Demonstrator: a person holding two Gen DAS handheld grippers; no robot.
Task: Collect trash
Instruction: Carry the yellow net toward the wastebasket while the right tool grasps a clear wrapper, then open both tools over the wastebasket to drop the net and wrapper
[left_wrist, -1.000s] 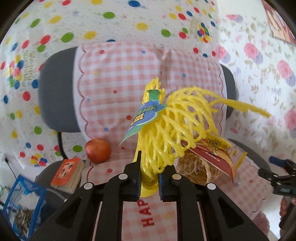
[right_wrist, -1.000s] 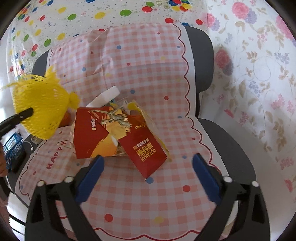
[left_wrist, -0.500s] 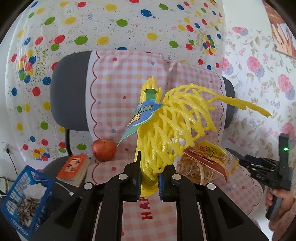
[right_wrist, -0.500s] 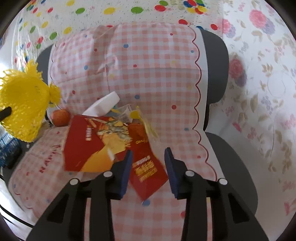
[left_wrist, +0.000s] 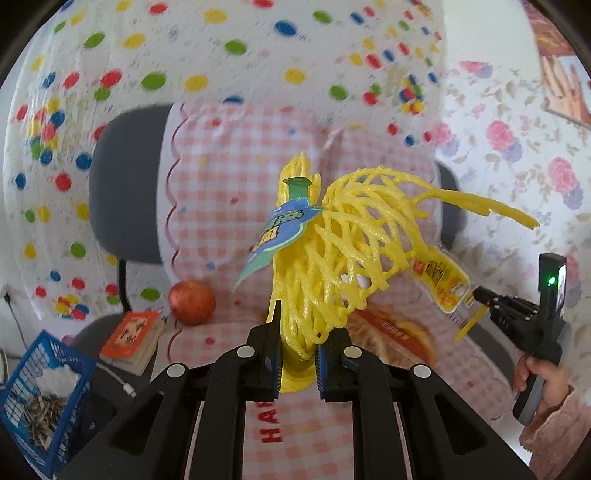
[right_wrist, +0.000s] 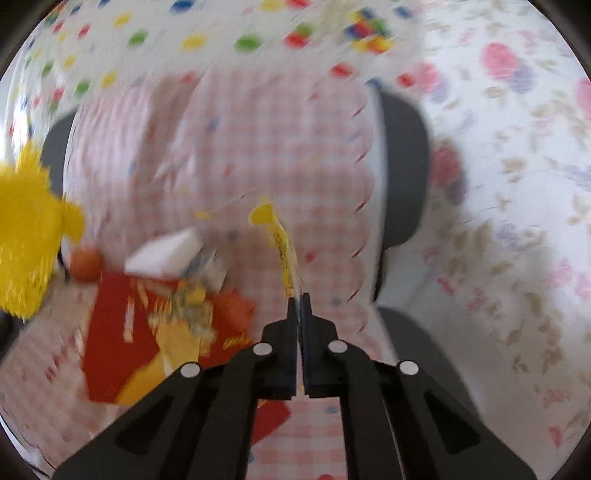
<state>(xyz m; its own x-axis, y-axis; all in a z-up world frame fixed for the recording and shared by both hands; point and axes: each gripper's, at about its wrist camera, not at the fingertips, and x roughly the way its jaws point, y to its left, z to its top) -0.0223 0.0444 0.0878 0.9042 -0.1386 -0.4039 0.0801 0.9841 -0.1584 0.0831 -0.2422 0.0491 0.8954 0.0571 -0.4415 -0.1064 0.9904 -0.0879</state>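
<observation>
My right gripper (right_wrist: 298, 295) has just snapped closed, from wide open a second ago to jaws pressed together now, and a thin yellow wrapper (right_wrist: 280, 243) is pinched edge-on between the tips and sticks up and away from them. A second ago that wrapper lay on the pile with the red snack bag (right_wrist: 122, 325); now it's clear of it, so I read the pick as done and the piece ready to carry to the bin. My left gripper (left_wrist: 298, 345) is unchanged: jaws narrow, clamped on the bunched neck of the yellow mesh net (left_wrist: 332, 266), which fans out above the tips with its blue-green tag (left_wrist: 280, 236) hanging to the left. So each hand has one piece of trash, and the red bag and a white carton (right_wrist: 166, 254) are still on the checked chair cover (right_wrist: 280, 140). The right view is badly motion-blurred; it shows the pinch itself and the leftovers, with the net only as a yellow blob at the left edge. The left view is sharper and gives what the right can't: the wrapper's printed face (left_wrist: 443, 284) dangling from the right tool held in a hand (left_wrist: 535, 376), an apple (left_wrist: 192, 301), an orange book (left_wrist: 133, 330), and at lower left a blue basket (left_wrist: 22, 380) already holding husks and tissue, which I take to be the drop point. Neither view shows whether the wrapper grip is deep or just on the edge.
</observation>
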